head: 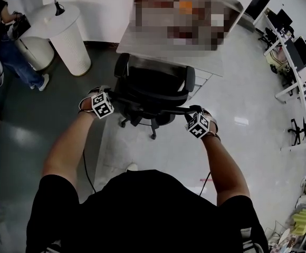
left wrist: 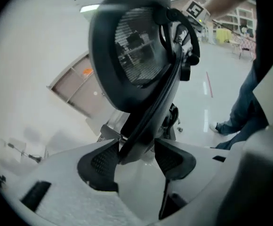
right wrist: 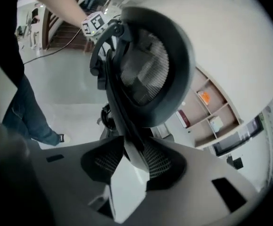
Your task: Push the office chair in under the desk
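I stand behind the chair, one gripper at each side of its back. The chair faces the desk, its back just short of the desk's near edge and its wheeled base on the pale floor in front of me; how far the seat reaches under the top I cannot tell. My left gripper is at the left end of the back. In the left gripper view its jaws stand spread, the dark bar of the chair running between them, close against the left pad with a clear gap before the right one, so nothing is pinched there. My right gripper is at the right end. In the right gripper view its jaws pinch the chair, the bar of its back filling the space between both pads. Both grippers tilt downward. Off to the left stands a round white table, with a person beside it.
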The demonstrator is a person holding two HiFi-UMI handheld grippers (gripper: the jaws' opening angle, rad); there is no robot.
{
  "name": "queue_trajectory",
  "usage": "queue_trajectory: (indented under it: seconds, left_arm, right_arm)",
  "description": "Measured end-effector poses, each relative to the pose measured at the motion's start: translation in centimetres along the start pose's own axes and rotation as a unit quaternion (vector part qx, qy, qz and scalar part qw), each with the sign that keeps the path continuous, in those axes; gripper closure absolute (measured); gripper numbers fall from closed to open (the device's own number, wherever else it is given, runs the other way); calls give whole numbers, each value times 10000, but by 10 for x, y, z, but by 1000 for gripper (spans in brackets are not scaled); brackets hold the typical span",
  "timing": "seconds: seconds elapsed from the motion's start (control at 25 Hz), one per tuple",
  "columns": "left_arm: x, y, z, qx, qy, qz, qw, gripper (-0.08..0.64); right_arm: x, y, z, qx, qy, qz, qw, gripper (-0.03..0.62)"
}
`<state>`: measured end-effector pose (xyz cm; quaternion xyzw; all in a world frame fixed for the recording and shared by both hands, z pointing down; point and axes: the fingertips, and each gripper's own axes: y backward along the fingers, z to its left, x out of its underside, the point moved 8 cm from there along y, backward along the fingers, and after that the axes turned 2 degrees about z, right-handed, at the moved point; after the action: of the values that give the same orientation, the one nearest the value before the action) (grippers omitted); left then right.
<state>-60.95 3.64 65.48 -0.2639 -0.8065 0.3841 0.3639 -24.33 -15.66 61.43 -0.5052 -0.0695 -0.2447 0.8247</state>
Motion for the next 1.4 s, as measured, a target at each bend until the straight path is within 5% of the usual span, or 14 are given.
queue_trajectory:
  seconds: [0.16,0.4,0.72,1.08,1.2,1.4]
  left_arm:
    - [-4,33,0,-135,756,-440,9961,377]
    - [-15,81,-26,-319,1574,-1399,9771,432]
    - [-41,136,-52,-502,2651,-2612,9268,512]
    - [-64,167,-71,-415,3171,-3164,8931,543]
    - [-67,173,-72,-424,3289,-3289,8842,543]
    - [-70,180,-75,-453,3282,-3363,8815,543]
  right_arm:
    - [10,25,-2,119,-787,-259,9965,520]
    - [30,60,-2,178,-1931,-695,9786,558]
    - [34,113,-2,250,-2945,-1630,9413,560]
    - [36,159,-6,514,-3644,-2464,8966,574]
    - [35,167,1,527,-3672,-2587,8919,574]
    - [33,174,8,469,-3639,-2669,8911,574]
